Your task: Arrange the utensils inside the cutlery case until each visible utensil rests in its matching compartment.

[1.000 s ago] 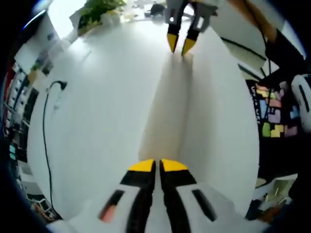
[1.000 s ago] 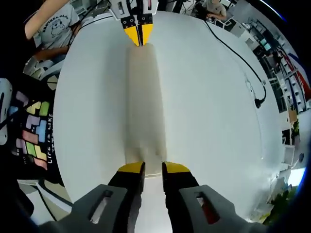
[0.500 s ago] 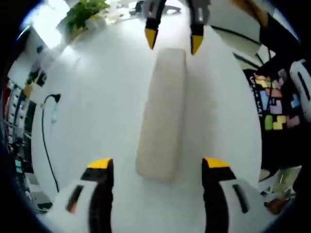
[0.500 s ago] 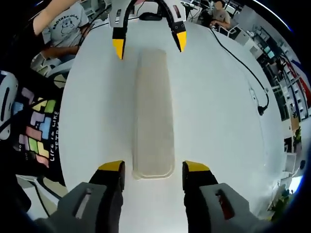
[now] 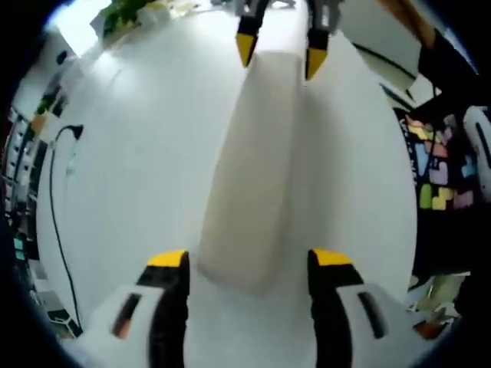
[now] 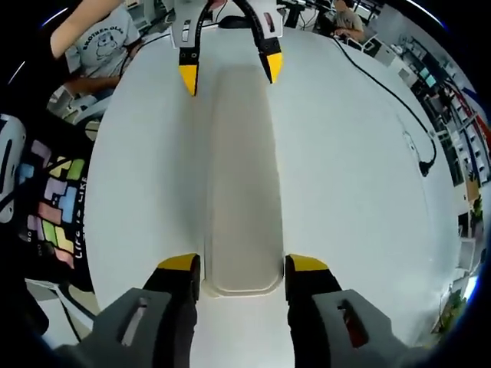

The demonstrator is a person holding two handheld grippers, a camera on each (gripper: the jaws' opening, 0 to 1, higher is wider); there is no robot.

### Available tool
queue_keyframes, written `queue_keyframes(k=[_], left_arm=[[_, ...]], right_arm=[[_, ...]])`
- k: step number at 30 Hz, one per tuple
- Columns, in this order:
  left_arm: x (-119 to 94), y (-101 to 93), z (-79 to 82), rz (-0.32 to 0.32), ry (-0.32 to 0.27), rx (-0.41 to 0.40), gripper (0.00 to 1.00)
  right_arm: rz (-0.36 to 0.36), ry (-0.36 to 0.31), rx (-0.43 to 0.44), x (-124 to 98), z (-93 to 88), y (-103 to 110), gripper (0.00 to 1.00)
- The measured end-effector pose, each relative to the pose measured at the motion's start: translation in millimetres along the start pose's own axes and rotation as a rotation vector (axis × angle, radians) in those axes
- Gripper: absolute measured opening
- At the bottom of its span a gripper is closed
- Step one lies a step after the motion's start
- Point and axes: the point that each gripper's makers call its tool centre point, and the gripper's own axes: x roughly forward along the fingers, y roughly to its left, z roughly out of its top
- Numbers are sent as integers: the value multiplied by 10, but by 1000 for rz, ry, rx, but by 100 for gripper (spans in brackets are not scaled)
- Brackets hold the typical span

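On the round white desk (image 5: 138,153), a long beige rectangular cutlery case (image 5: 253,161) with rounded corners is lying closed, its length running from one tool to the other. Seen from the left gripper view, the left tool (image 5: 244,258) is sitting released, its two yellow-tipped black jaws spread wide on either side of the near end of the case, with a gap showing between each tip and the case wall. At the far end of the case the right tool (image 5: 278,54) is reaching in from the top, its yellow tips also spread apart and flanking that end.

From the right gripper view, the right tool (image 6: 242,264) is standing released too, its yellow tips straddling the near short end of the case (image 6: 239,184), close beside its walls; whether they are touching cannot be told. Opposite, the left tool (image 6: 229,71) is hanging with its jaws parted over the far end. A black cable (image 6: 383,92) is trailing across the desk (image 6: 345,192) well apart from the case. Beyond the desk edge a person in a grey printed shirt (image 6: 96,42) is sitting, and a dark cloth with coloured block shapes (image 6: 54,207) is showing beside the desk.
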Motion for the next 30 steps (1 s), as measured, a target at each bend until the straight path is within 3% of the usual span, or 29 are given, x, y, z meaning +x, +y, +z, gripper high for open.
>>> queue_keyframes(k=[4, 11, 15, 19, 23, 30], left_arm=[[24, -94, -12, -65, 7, -29, 58], [39, -94, 40, -32, 44, -94, 58], [49, -54, 94, 12, 22, -257, 57], [38, -34, 93, 10, 17, -237, 52], [29, -40, 87, -8, 3, -157, 49], [15, -51, 94, -25, -96, -87, 45]], right_arm=[[5, 15, -6, 22, 3, -3, 43], [31, 5, 16, 34, -8, 19, 44], [35, 11, 23, 37, -9, 38, 43], [41, -4, 12, 36, -6, 45, 43], [58, -47, 10, 33, -4, 25, 43], [57, -106, 0, 34, -1, 19, 43]])
